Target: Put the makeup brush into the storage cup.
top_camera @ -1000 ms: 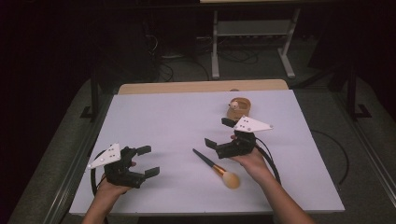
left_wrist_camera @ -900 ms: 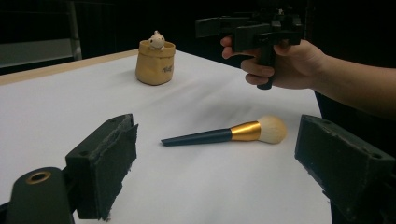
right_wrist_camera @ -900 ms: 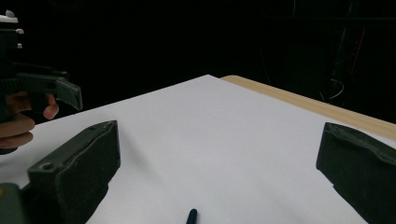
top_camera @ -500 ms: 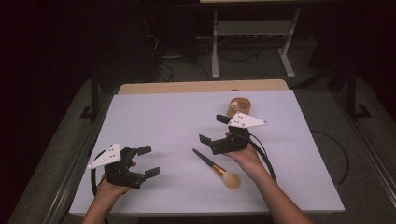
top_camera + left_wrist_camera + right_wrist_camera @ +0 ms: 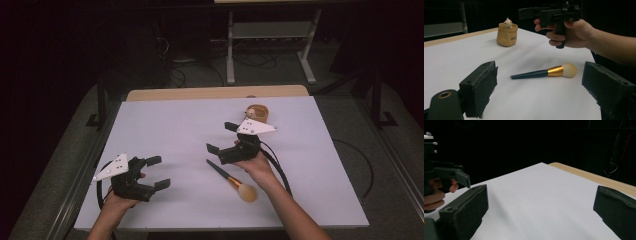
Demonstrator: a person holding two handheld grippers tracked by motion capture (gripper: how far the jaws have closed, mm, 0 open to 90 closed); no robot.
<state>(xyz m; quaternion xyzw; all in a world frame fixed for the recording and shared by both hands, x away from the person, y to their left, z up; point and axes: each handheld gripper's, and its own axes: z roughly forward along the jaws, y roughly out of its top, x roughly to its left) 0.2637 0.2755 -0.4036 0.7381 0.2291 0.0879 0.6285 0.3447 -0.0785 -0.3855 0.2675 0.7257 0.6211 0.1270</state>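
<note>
Hovering above brush (image 5: pixel 231 179), right gripper (image 5: pixel 222 137) w/ jaws spread, empty; left gripper (image 5: pixel 156 172) likewise. Recommend: lower, straddle handle mid-length.

In the high view, the right tongs' (image 5: pixel 222 137) grey plate covers the pouch's (image 5: pixel 261 111) lower left; its lettering is unreadable.

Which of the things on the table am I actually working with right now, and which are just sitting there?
In play:
- makeup brush with dark handle, gold ferrule and pale bristles, lying flat nearest the right gripper
- right gripper, jaws open, raised above the table
- left gripper, jaws open, empty

Lying about:
- small tan fabric pouch with a little figure in it, upright at the far side
- white table cover
</note>
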